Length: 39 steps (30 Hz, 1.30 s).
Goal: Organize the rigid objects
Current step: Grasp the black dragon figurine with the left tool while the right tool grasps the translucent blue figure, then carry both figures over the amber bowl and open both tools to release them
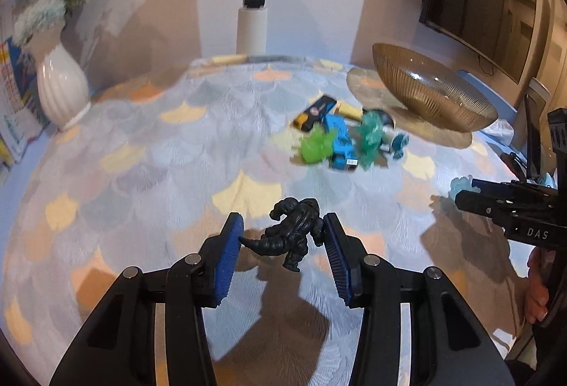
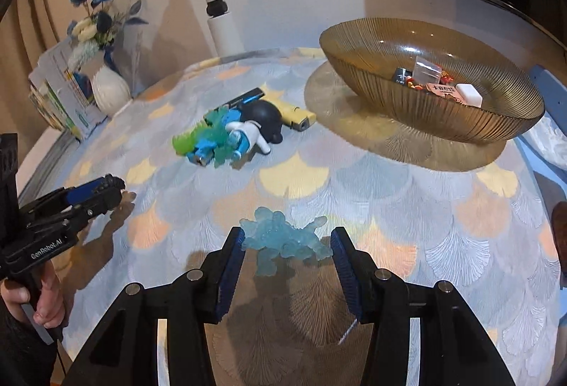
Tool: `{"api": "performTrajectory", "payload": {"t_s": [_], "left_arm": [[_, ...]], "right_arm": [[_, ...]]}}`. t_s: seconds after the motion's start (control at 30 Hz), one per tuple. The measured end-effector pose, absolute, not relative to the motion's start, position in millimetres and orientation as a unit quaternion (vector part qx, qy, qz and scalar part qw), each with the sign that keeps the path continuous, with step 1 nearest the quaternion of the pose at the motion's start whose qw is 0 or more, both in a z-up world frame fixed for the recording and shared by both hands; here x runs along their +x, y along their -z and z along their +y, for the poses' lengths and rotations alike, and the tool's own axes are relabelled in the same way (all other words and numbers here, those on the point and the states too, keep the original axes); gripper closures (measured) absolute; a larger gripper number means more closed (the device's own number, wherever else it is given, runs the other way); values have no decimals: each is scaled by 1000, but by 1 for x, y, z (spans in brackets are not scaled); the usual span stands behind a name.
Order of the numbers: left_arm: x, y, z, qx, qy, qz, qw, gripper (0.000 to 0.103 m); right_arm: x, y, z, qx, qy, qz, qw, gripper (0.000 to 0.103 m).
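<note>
Black dinosaur figure (image 1: pixel 292 232) between left tongs (image 1: pixel 283 237)

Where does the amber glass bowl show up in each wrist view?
Left wrist view: amber glass bowl at upper right, beyond the toy pile.
Right wrist view: amber glass bowl at upper right, small items inside.
Shared landmark: the white vase, at left in both views.

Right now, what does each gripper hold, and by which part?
Left gripper: black dinosaur figure, pinched tail to body. Right gripper: pale blue figure, gripped across its ends.
</note>
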<state>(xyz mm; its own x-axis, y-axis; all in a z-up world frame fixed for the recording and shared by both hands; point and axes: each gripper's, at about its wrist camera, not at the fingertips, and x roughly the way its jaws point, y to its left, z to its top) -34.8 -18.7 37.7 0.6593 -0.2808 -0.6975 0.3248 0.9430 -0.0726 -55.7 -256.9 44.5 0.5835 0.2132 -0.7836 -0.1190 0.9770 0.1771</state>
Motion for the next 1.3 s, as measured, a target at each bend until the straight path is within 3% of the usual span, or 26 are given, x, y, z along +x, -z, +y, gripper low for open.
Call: {"api": "performTrajectory", "payload": {"t_s": [0.1, 0.6, 0.67, 0.73, 1.3], "left_arm": [[-37, -27, -16, 32, 153, 389, 908, 60], [-43, -29, -16, 34, 153, 373, 915, 60], [-43, -29, -15, 30, 155, 373, 914, 60], [-42, -29, -15, 31, 154, 374, 914, 60], [-39, -27, -30, 74, 133, 388, 909, 60]], "right_arm": [[-53, -40, -252, 44, -93, 452, 886, 48], [-49, -31, -238, 1, -74, 467, 881, 44], [-50, -31, -238, -2, -73, 466, 882, 45], [-51, -32, -234, -14, -71, 464, 883, 55], [-70, -54, -237, -10, -68, 398, 915, 55]]}}
